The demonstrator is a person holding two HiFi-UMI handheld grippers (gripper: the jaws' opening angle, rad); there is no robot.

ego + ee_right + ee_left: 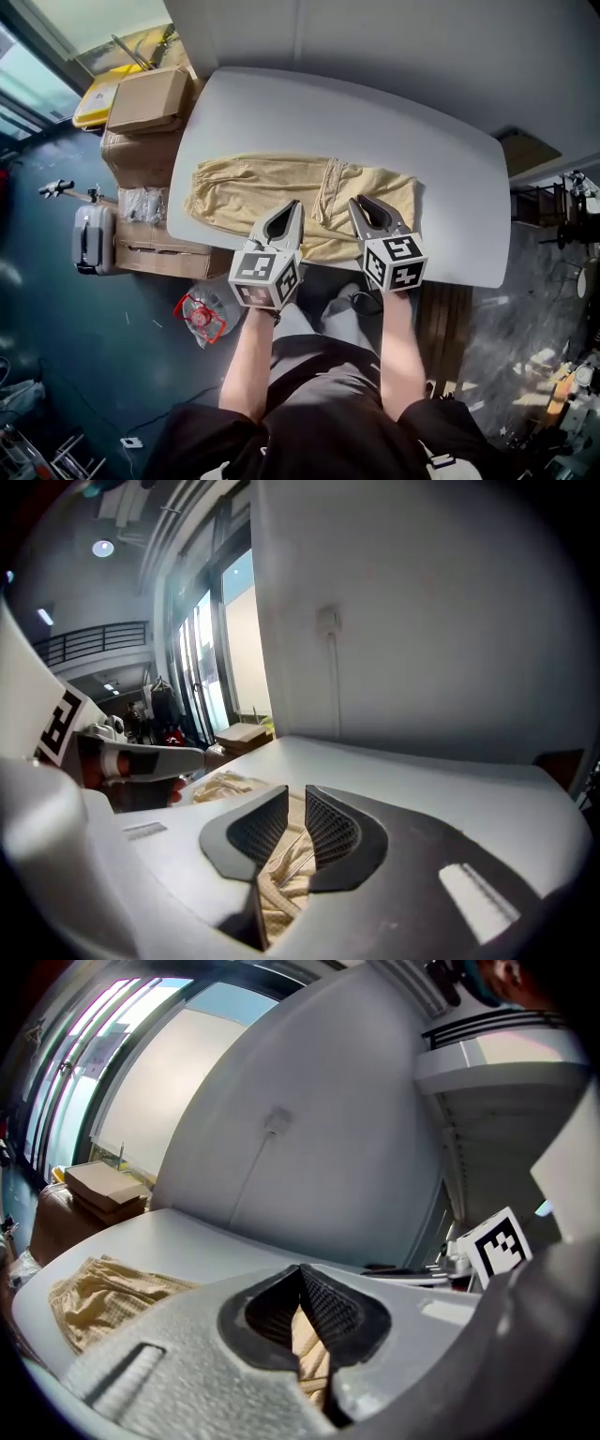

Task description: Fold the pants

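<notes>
Pants (234, 192) lie spread flat on white desk (450, 159), under and ahead of both tongs, legs running out past left tongs (294, 204). Left tongs clenched tip to tip. Right tongs (357, 201) slightly released, fabric showing through gap. Beyond left tongs: cardboard boxes (150, 108), dark floor (84, 356). Pale wall (309, 1129) ahead.

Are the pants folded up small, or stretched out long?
Stretched out: the pants lie long and wrinkled across the table, not in a small stack.

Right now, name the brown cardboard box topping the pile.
The closed brown cardboard box beside the white table's far left corner; the others sit lower.
</notes>
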